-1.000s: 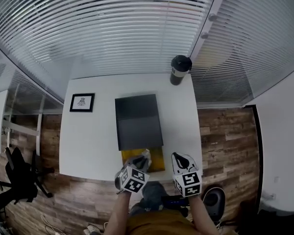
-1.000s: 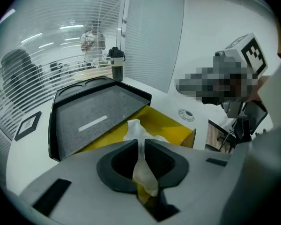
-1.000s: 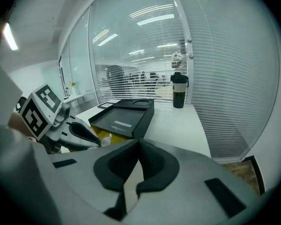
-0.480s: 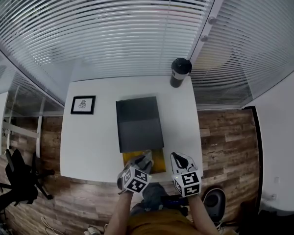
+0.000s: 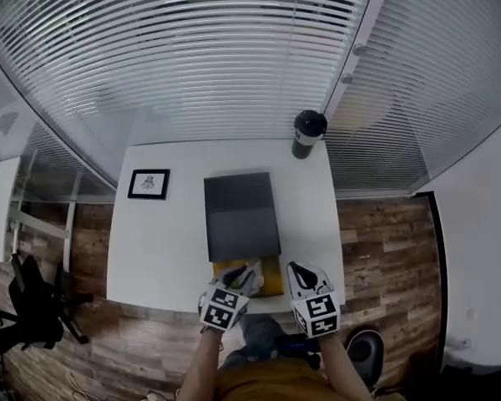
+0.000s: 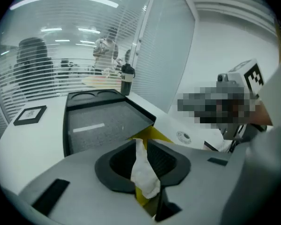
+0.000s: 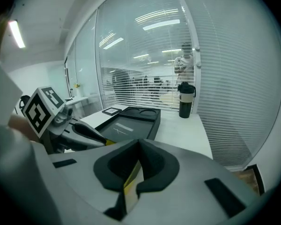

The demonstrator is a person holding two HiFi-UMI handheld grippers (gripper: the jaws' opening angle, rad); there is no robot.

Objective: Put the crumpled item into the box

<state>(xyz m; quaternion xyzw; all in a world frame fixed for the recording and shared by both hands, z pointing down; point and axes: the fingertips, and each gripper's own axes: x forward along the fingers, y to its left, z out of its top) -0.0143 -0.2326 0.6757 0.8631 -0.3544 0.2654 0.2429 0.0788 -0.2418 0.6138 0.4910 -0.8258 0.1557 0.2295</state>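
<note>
On my left gripper (image 5: 239,277) the jaws are closing, crumpled paper (image 6: 144,172) between them; my right gripper (image 7: 136,149) has its jaws clamped on the near yellow box (image 5: 270,276) edge.

Overall: bright, even indoor light in all three views.
Source: pale light through the blinds (image 5: 192,48); strip lights (image 7: 158,14) show as white streaks behind the glass (image 7: 131,55) in both gripper views.
Table (image 5: 159,232): near white, almost washed out, little texture.
Shadows: soft and weak on the table; the floor (image 5: 384,224) reads darker.
Glare: streaky reflections across the glass; the tray (image 5: 240,215) stays matte.
Distortion: strong fisheye; slats and table edges bow; the gripper views have black corners.
Focus: head view crisp at the middle, softer at the rim; gripper views blur the near foreground, and the far room is hazy.
</note>
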